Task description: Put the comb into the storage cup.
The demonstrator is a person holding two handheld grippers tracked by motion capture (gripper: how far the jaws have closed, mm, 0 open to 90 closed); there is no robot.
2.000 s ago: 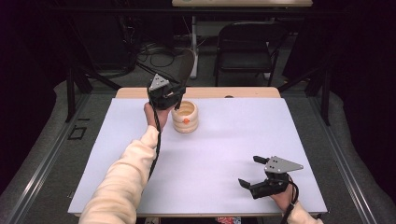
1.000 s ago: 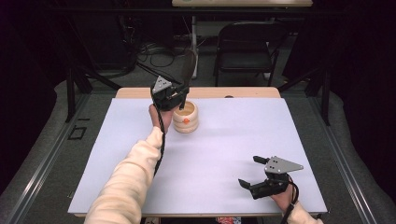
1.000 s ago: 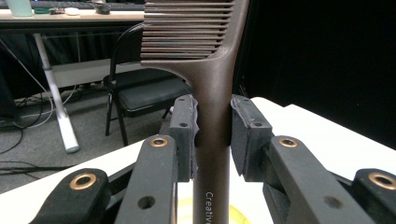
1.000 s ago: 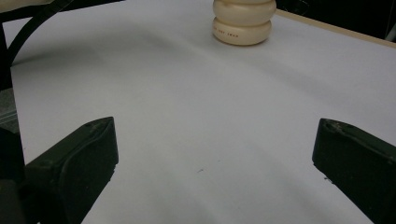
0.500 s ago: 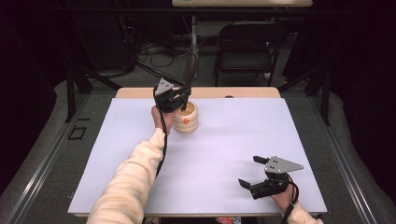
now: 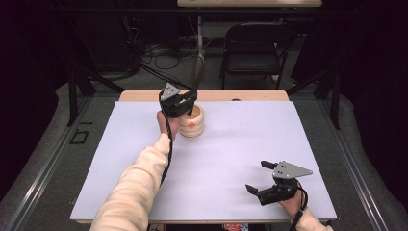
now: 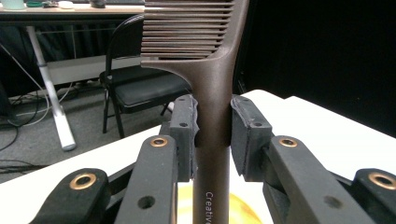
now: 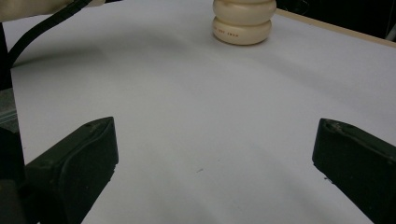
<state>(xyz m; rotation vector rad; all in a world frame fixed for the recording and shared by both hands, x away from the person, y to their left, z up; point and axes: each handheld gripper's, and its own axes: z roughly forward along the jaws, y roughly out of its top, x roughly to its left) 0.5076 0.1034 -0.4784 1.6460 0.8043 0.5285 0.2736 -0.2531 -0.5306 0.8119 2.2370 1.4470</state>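
1. The left gripper [image 7: 212, 135] is clamped on the handle of a brown comb [image 7: 210, 70], which stands upright between its pads.
2. The comb is held directly above the cream holder [image 6: 192, 122], at the far side of the white table [image 6: 231, 159].
3. The right gripper [image 6: 260, 178] is well apart from the holder, near the table's front edge, with its jaws wide apart and nothing between them.

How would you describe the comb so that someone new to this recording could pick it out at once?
Start at the white table and find the cream ribbed holder near its far edge. The left claw, above the holder, clamps a dark brown comb by its handle. Its row of fine teeth and the pale lettering on its handle set it apart from the black claw parts around it.
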